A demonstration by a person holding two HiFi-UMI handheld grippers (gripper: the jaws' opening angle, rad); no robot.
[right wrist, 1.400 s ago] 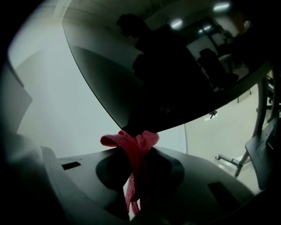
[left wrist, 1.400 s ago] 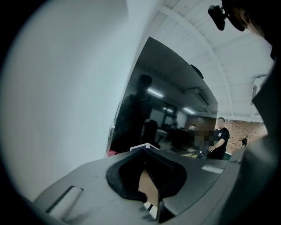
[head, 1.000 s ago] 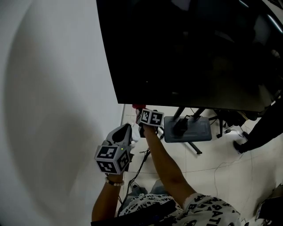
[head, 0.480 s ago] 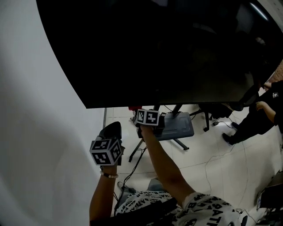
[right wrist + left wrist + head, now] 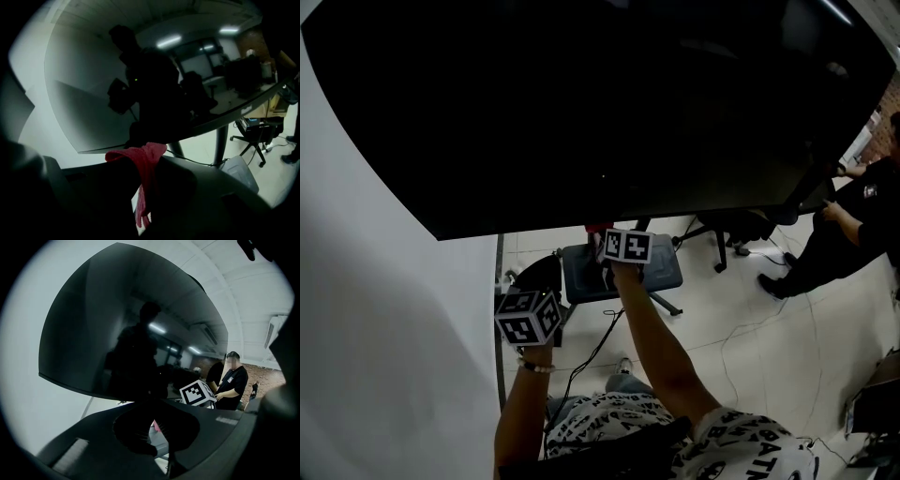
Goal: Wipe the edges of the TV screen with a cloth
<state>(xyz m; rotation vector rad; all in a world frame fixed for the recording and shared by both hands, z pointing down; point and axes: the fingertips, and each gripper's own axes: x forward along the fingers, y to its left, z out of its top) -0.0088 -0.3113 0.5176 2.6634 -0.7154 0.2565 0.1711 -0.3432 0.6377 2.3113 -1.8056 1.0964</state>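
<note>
TV screen point(image 5: 609, 103) edges are the job, and it looks to be in its working stretch. The red cloth point(image 5: 598, 228) sits right up against the screen's bottom edge, somewhat left of that edge's middle, so the lower border is the part in hand. Nothing on the dark bezel shows which lengths are already clean. A fair guess is that the rest of the bottom edge toward the right corner, plus the sides and top, may yet need a pass.

The right gripper point(image 5: 602, 236) has its jaws pinched together on the cloth. In the right gripper view the cloth point(image 5: 143, 164) bunches over the jaw tips and hangs down between them, with the screen's lower edge just above and behind – touching or nearly so, it cannot be told which.

The left gripper point(image 5: 542, 272) hangs lower and nearer the bottom-left corner, apart from the screen. In the left gripper view its jaws point(image 5: 157, 404) are drawn together with nothing between them, and the screen's bottom edge runs above them.

A second person point(image 5: 853, 225) stands off beyond the bottom-right corner.
</note>
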